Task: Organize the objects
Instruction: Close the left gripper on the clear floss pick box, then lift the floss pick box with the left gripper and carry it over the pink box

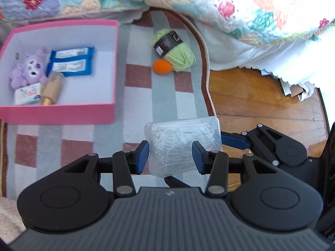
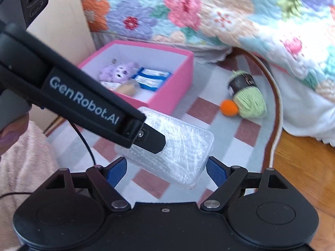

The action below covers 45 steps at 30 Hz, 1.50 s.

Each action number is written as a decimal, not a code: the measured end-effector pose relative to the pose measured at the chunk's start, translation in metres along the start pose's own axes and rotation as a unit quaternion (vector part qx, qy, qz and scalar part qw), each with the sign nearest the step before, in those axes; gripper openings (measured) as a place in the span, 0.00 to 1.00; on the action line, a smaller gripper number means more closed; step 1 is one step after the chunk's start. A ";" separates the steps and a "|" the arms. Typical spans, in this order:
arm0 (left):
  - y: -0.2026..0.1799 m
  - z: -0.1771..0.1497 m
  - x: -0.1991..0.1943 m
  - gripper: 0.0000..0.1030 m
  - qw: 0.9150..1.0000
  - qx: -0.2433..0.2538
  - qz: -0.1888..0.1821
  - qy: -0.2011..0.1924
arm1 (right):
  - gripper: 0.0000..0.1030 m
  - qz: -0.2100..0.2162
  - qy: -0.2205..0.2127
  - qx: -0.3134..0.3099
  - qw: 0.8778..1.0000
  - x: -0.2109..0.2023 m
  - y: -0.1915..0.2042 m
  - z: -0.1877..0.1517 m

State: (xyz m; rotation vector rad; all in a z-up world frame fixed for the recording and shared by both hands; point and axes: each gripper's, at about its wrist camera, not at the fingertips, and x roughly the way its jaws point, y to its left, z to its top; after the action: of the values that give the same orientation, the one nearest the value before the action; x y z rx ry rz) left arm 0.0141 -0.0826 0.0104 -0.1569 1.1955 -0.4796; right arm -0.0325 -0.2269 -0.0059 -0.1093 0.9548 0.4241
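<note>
I am holding the clear plastic case [image 1: 183, 146] low in the frame between the left gripper [image 1: 171, 156] pads, jaws part-closed on its short sides. The right gripper [image 2: 166, 170], jaws wide, brackets its long ends; contact unclear. It looks light, stiff, slick. The pink box [image 1: 60, 115] is waiting upper left.

A bedroom in a home. A floral quilt [image 1: 261, 8] hangs off a bed across the top of the frame, over a checked rug [image 1: 146, 79] on a wooden floor [image 1: 251, 96] at right. At upper left a pink box [image 1: 62, 115] holds a purple plush toy [image 1: 29, 71]; green yarn [image 1: 178, 50] lies mid-frame.
</note>
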 end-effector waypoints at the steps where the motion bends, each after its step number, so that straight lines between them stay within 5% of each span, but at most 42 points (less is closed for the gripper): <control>1: 0.002 0.000 -0.006 0.42 1.000 -0.001 0.002 -0.006 | 0.85 0.003 -0.002 -0.005 1.000 -0.002 0.003 0.004; 14: 0.054 0.015 -0.058 0.42 0.997 -0.032 0.018 -0.070 | 0.85 -0.004 -0.021 -0.091 0.996 -0.003 0.058 0.068; 24: 0.118 0.051 -0.074 0.42 0.993 -0.068 0.016 -0.097 | 0.85 0.025 -0.010 -0.101 0.995 0.025 0.067 0.134; 34: 0.195 0.077 0.003 0.44 0.986 -0.155 -0.027 -0.057 | 0.77 0.018 0.020 -0.073 0.997 0.105 0.054 0.177; 40: 0.229 0.089 0.061 0.45 0.980 -0.189 -0.055 -0.022 | 0.63 -0.007 0.071 -0.030 0.997 0.160 0.039 0.177; 45: 0.244 0.090 0.093 0.44 0.975 -0.214 -0.062 0.002 | 0.62 -0.028 0.111 -0.023 0.993 0.189 0.036 0.169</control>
State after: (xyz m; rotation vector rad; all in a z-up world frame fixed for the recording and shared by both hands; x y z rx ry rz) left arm 0.1901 0.0820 -0.1253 -0.6040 1.2853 -0.3230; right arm 0.1775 -0.0903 -0.0580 -0.2275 1.1588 0.3879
